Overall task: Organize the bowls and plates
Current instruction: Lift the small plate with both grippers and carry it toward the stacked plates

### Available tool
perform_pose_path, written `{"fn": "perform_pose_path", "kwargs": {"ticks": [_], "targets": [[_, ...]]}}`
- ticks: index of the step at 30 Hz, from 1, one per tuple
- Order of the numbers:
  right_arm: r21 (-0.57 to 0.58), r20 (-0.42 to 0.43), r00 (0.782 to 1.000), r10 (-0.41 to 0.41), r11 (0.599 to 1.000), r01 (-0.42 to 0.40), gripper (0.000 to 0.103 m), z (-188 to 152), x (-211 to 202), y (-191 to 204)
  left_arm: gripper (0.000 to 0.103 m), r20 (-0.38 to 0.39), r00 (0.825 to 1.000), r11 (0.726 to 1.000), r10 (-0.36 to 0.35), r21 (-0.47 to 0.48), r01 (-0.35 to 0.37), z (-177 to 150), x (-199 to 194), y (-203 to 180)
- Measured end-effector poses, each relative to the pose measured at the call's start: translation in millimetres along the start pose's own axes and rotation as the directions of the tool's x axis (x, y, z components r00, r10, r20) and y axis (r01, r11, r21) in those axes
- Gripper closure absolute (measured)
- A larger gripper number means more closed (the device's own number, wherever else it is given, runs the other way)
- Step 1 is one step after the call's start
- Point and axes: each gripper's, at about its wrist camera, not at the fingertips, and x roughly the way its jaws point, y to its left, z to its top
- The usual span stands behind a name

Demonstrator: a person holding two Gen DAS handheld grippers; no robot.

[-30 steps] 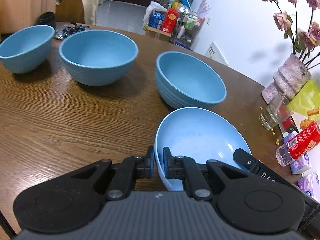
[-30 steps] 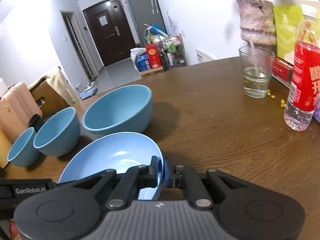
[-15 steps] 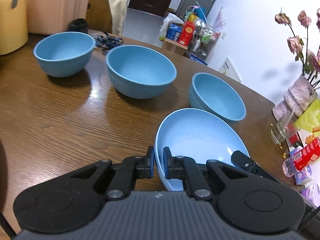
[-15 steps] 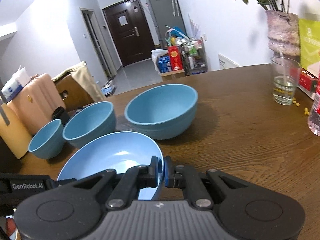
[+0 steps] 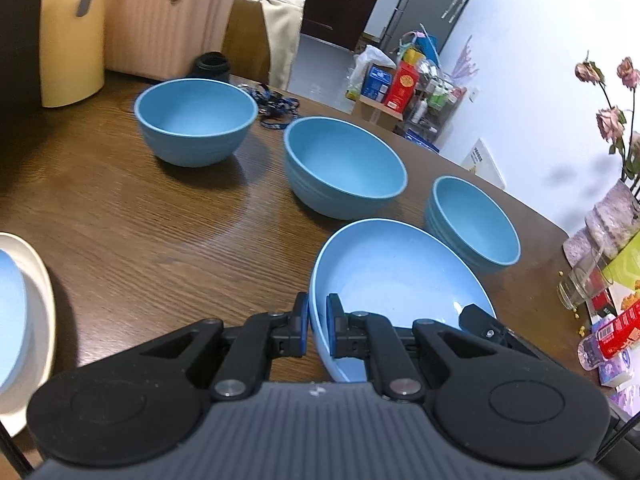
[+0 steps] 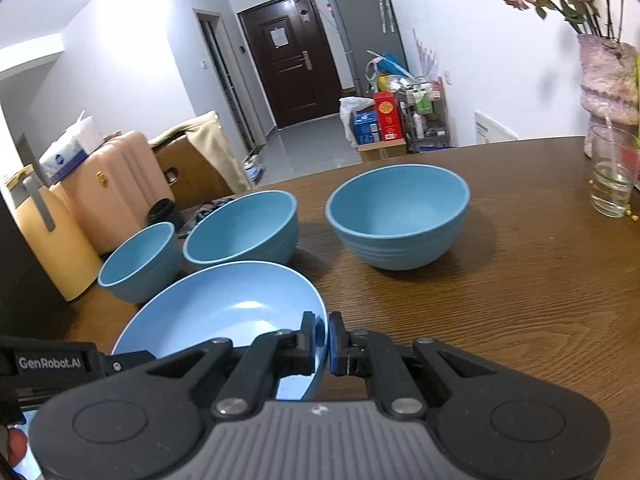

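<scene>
1. Wooden table (image 5: 140, 240) carries three blue bowls (image 5: 344, 168) in a row.
2. Left gripper (image 5: 317, 330) clamps the shallow blue plate (image 5: 400, 280) by its near-left rim.
3. Right gripper (image 6: 325, 338) pinches the plate's opposite rim, above the table.

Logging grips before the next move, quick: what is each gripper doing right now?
Left gripper: closed on the rim of the light blue plate.
Right gripper: closed on the same plate's opposite rim.
</scene>
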Motion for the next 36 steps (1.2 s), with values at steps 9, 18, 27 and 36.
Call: {"fn": "perform_pose_path", "kwargs": {"ticks": [9,18,27,36], "targets": [[-0.035,-0.012,0.999,0.047,0.998,-0.047,0.097,-6,2,33,0.093,0.024,0.999,0.999,0.035,-0.036,-0.034,3,-16,28],[-0.059,-0.025,0.996,0.087,0.994,-0.088,0.097,-14,1,62,0.093,0.042,0.997,0.996,0.068,-0.067,-0.066,3,-32,56],[-0.089,-0.040,0.991,0.127,0.988,-0.130,0.097,-20,1,94,0.093,0.064,0.993,0.990,0.100,-0.107,-0.093,5,-50,88],[-0.111,-0.058,0.986,0.159,0.980,-0.164,0.097,-31,-2,124,0.093,0.073,0.989,0.984,0.128,-0.138,-0.117,2,-66,116]]}}
